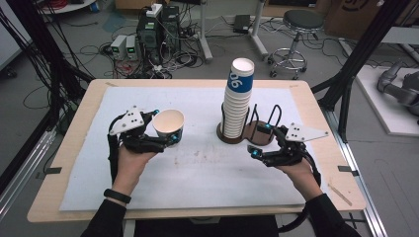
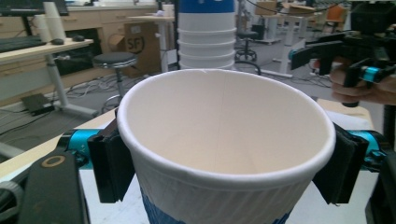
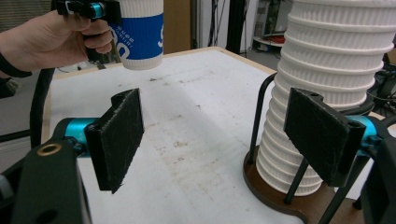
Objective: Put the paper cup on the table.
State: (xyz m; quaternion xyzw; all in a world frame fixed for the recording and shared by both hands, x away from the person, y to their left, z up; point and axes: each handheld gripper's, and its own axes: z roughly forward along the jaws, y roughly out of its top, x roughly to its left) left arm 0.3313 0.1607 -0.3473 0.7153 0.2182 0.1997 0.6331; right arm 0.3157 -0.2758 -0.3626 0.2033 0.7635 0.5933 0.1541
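Nearest the person, two forearms in dark sleeves come in over the near edge of the table (image 1: 69,163), each hand carrying a gripper above the white mat (image 1: 207,173). On the left, the left gripper (image 1: 165,131) has its jaws closed against opposite sides of a single paper cup (image 1: 169,126), just under the rim; the left gripper view shows both pads pressed to the ribbed wall of that cup (image 2: 224,154), which stands upright, mouth up, and seems lifted a little off the mat. On the right, the right gripper (image 1: 261,139) holds nothing: in the right gripper view its jaws stand wide apart, the far one just beside the lower part of the cup stack (image 3: 322,93), though whether it touches I cannot tell. That stack (image 1: 238,98) rises a little farther back, right of centre, seated in a dark wire holder (image 1: 252,132) with a round brown base. As I judge it, one cup has been separated from the stack and is being carried clear, while the free gripper waits near the holder. The next move probably calls for setting the held cup down upright on bare mat, well apart from the holder, then easing the jaws open without tipping the light cup. Beyond the far edge are a stool (image 1: 296,29) and cabled equipment on the floor.
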